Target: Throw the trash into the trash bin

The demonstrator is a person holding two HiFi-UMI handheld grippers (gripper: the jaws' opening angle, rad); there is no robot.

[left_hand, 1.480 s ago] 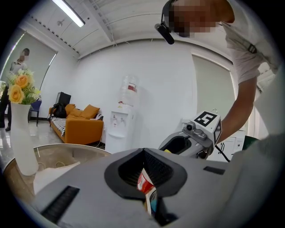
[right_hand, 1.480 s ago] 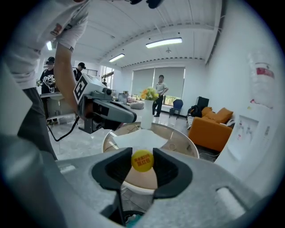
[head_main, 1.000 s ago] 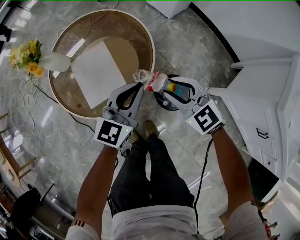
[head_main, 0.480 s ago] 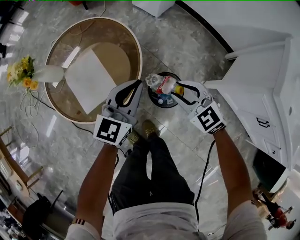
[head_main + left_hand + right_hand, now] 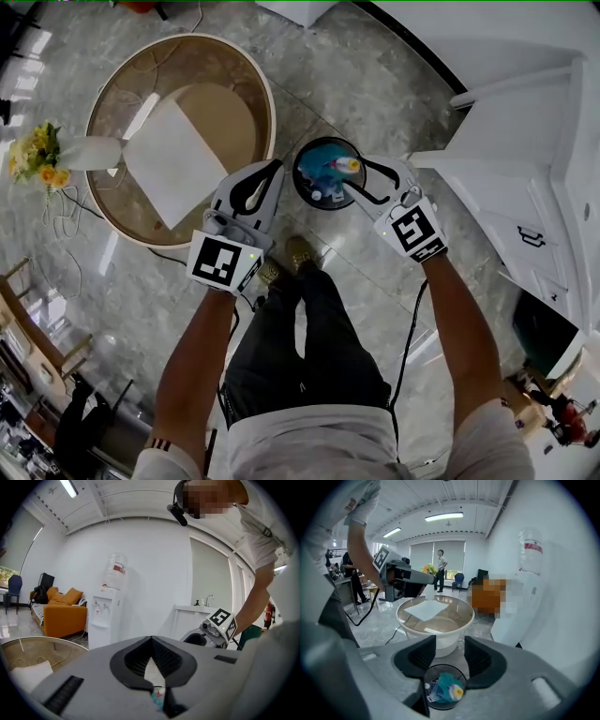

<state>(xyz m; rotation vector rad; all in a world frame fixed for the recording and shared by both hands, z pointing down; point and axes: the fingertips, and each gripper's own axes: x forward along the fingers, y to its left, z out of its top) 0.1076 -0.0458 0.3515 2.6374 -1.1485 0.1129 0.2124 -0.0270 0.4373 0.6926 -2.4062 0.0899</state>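
Grey marbled stone covers the floor (image 5: 375, 75), glossy and streaked with bright reflections. On it, at the upper left of the head view, stands a round glass-topped bench (image 5: 230, 117) with a pale rim. It carries a white sheet of paper (image 5: 173, 159) and, at its left edge, a white vase (image 5: 89, 153) of yellow flowers (image 5: 37, 159). White cabinets (image 5: 525, 187) fill the right side, and a dark cable (image 5: 408, 337) trails across the floor beside our legs.

Just right of the bench a small round black trash bin (image 5: 298, 176) sits on the floor. The trash (image 5: 330, 169), a crumpled teal and white bundle with a yellow spot, lies inside it.

We hold the right gripper (image 5: 354, 176) over the bin; its fingers (image 5: 423, 654) stand apart and are opening, with nothing between them but the bin below. We hold the left gripper (image 5: 277, 169) just left of the bin, over the gap between it and the bench; its fingers (image 5: 166, 656) meet at the tips and grip nothing.

Further off, the left gripper view shows a white wall, an orange sofa (image 5: 65, 611) and a white water dispenser (image 5: 110, 606)
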